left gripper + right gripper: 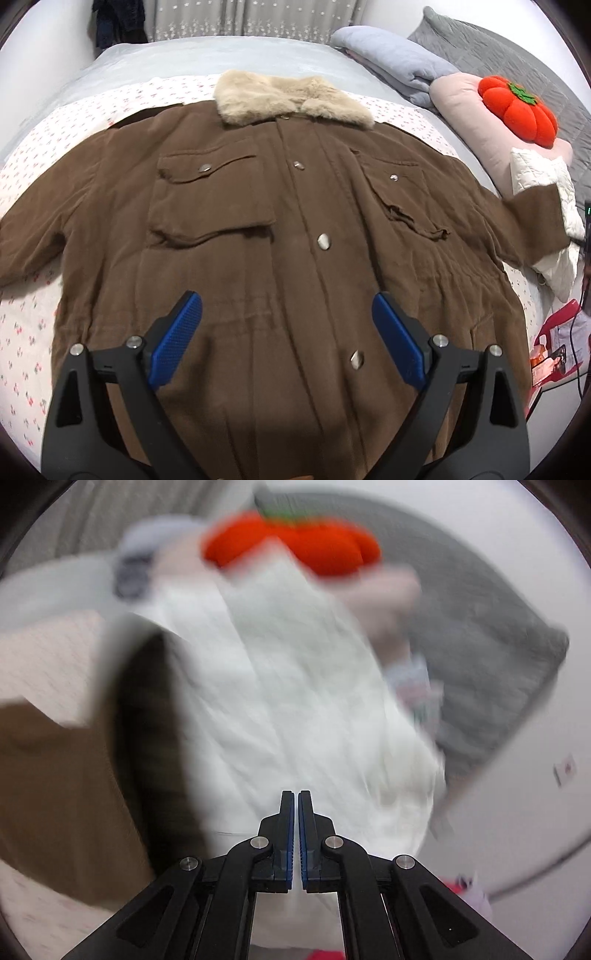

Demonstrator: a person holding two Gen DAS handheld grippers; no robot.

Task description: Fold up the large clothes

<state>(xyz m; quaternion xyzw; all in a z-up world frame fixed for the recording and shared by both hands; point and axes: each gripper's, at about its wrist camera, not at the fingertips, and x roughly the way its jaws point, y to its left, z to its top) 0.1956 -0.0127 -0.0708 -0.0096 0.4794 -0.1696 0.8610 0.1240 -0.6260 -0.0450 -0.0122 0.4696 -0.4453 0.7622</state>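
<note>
coat laid out flat, folding not started yet

one brown coat (280, 229) lies front-up on the bed (44, 192), fur collar (291, 99) far end, both sleeves spread out. left gripper (286, 314) hovers over the hem, fingers wide apart, holding nothing. right gripper (296, 805) pressed together and empty near the white-lined cuff (295, 686); that view is blurred. next move probably needs it to part and pinch a sleeve to fold inward. count: two chest pockets, one pumpkin cushion (517, 110).

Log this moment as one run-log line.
stage: pre-fold | brown coat: flat on bed, front up | left gripper: open above hem | right gripper: shut, empty, near white pillow
</note>
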